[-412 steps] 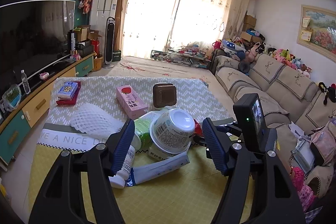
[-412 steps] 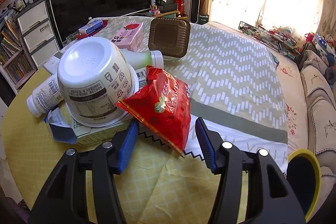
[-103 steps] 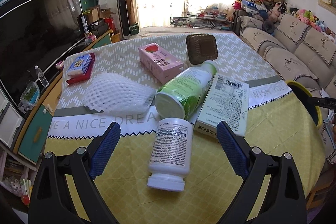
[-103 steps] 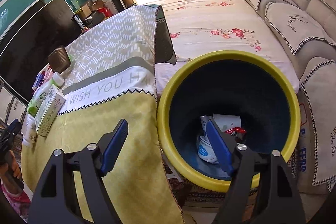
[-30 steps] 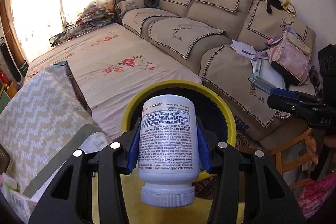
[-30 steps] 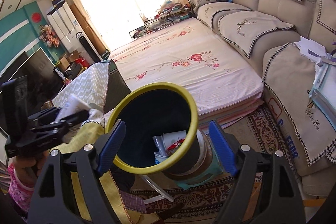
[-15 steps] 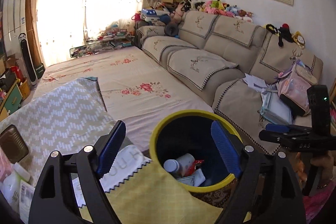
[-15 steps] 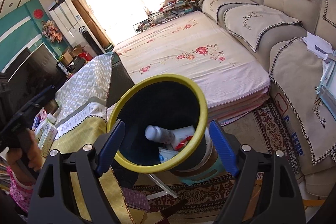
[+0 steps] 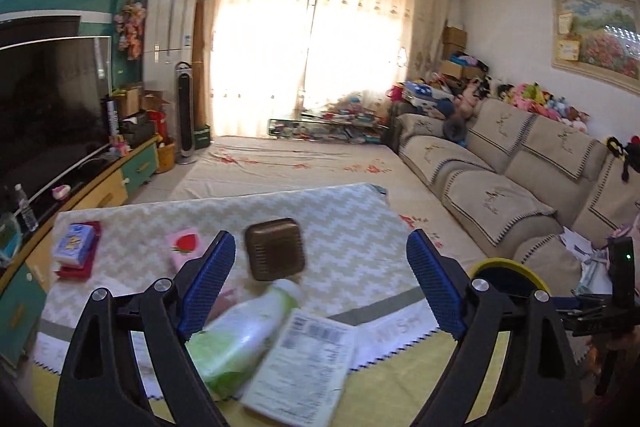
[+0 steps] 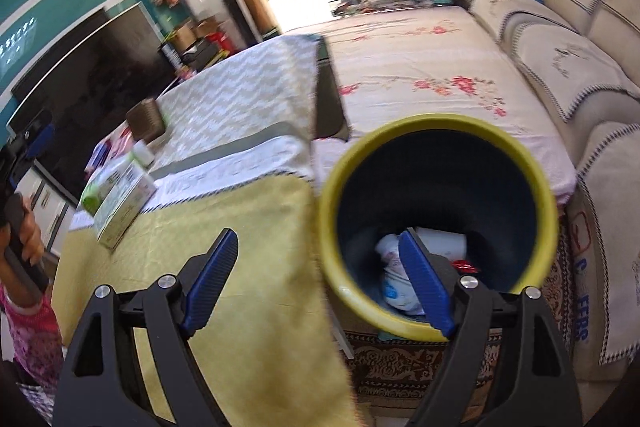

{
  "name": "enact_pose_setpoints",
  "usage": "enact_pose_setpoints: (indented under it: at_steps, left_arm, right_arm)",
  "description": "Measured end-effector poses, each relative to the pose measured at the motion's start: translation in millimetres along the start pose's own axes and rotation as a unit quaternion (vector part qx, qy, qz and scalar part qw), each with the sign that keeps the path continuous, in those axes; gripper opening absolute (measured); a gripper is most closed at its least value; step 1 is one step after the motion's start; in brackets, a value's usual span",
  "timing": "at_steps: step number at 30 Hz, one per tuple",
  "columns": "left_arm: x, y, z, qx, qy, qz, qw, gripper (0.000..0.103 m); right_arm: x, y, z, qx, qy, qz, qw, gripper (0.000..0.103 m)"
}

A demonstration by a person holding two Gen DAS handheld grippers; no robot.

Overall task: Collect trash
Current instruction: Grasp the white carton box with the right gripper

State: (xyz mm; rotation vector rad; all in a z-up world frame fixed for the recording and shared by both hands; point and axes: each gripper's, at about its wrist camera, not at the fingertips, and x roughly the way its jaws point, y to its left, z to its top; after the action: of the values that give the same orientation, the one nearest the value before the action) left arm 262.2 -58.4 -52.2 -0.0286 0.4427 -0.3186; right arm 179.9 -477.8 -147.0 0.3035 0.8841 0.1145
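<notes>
The left gripper hung over the near end of the counter, its blue fingers having just been opening and now spread wide with nothing between them. Below and between them lay a green bottle on its side, white cap pointing away, and touching it on the right a flat white box with a barcode on top; both were blurred. Just beyond the bottle's cap sat a brown square container, to its left a pink carton with a strawberry on it, and near the far left edge a small blue box on a red one. The counter wore a zigzag cloth with a yellow cloth over the near part. At the counter's right corner showed the yellow rim of a bin, and past it the other gripper's handle with a green light. In the right wrist view the right gripper pointed down at the counter's corner, its fingers also spread and empty, one over the yellow cloth and the other over the mouth of the bin. The bin stood on the floor just beside the counter, dark blue inside, and trash lay at its bottom: white containers and a scrap of red. At the left edge a hand with a pink sleeve gripped a dark handle.
</notes>
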Motion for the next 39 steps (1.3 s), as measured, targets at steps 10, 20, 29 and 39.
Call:
enact_pose_setpoints:
  at_steps: [10,20,29,39]
  left_arm:
    - [5,114,-27,-0.056,-0.013,0.105,0.9928,0.086]
    - [18,114,-43,-0.08,-0.005,0.084,0.9933,0.086]
    - [17,109,-45,-0.073,-0.002,0.078,0.9942,0.086]
    - [20,107,-46,-0.069,0.003,0.077,0.9947,0.086]
  right_arm:
    - [51,126,-2,-0.081,0.038,0.072,0.993,0.078]
    - [92,242,-21,-0.181,0.035,0.068,0.98,0.082]
    - [101,233,-19,-0.188,0.036,0.008,0.981,0.082]
    - [90,154,8,-0.106,0.005,-0.08,0.991,0.083]
